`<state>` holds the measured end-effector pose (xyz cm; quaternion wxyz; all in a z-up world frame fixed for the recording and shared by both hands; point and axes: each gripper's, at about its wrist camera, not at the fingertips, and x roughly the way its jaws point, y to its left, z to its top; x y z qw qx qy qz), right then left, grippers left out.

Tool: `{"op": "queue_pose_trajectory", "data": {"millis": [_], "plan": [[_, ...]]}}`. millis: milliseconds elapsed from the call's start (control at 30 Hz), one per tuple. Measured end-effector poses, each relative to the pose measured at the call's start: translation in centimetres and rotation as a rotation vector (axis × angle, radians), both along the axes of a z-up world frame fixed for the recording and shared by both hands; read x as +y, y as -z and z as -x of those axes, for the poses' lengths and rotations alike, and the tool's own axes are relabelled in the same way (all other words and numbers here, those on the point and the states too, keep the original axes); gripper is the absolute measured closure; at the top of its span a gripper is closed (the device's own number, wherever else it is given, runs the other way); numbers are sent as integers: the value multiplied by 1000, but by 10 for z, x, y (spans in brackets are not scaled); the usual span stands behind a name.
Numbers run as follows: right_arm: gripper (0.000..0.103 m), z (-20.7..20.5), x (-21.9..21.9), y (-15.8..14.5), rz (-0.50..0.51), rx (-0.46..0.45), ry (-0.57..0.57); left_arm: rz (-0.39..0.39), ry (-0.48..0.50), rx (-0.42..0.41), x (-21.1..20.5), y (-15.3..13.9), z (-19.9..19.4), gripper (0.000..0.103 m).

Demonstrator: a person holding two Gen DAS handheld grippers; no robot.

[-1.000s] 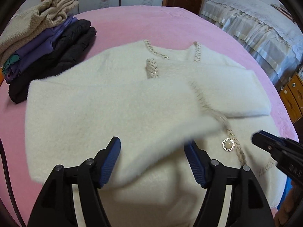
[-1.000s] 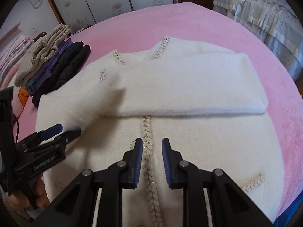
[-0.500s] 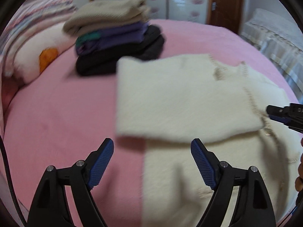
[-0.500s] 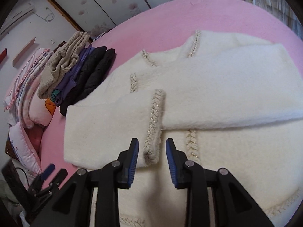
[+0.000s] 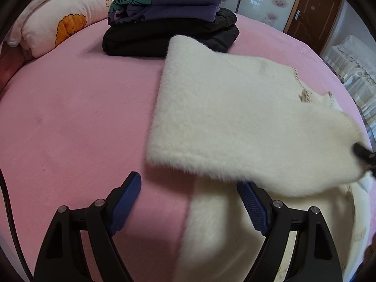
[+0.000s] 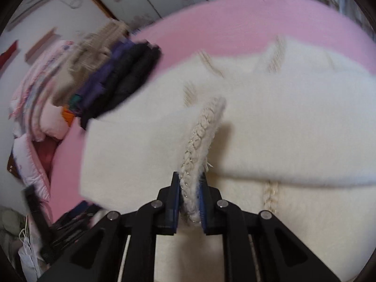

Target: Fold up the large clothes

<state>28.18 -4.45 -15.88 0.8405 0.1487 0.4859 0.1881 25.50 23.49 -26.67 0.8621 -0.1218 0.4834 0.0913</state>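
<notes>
Between the right gripper's [image 6: 189,199] fingers we are pinching the braided cuff [image 6: 199,141] of the cream cardigan's [image 5: 246,129] sleeve, which half a second ago lay just ahead of them unpinched. We are holding the left gripper [image 5: 189,196] wide open and gripping nothing, low over the pink bed [image 5: 82,117], the sleeve's fold now overhanging its right finger. Folded clothes [image 5: 169,16] are sitting stacked behind.

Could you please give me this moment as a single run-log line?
right gripper: shut on braided sleeve cuff | left gripper: open, holding nothing | white sweater: sleeve lifted | pink bed
</notes>
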Motion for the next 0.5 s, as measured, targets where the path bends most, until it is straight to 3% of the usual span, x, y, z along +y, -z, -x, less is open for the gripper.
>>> {"op": "queue_pose_trajectory", "data": {"millis": [133, 233, 300, 433, 500], "plan": [[90, 9, -11, -76, 62, -240, 13, 6, -49, -21, -4, -1, -18, 20], [90, 6, -32, -110, 126, -361, 76, 24, -95, -33, -4, -3, -30, 21], [90, 1, -50, -117, 162, -384, 123, 55, -98, -30, -5, -3, -38, 25], [90, -12, -93, -98, 205, -327, 200, 90, -43, 31, -18, 8, -51, 66], [90, -19, -106, -75, 215, -260, 223, 72, -44, 40, -23, 11, -51, 68]]}}
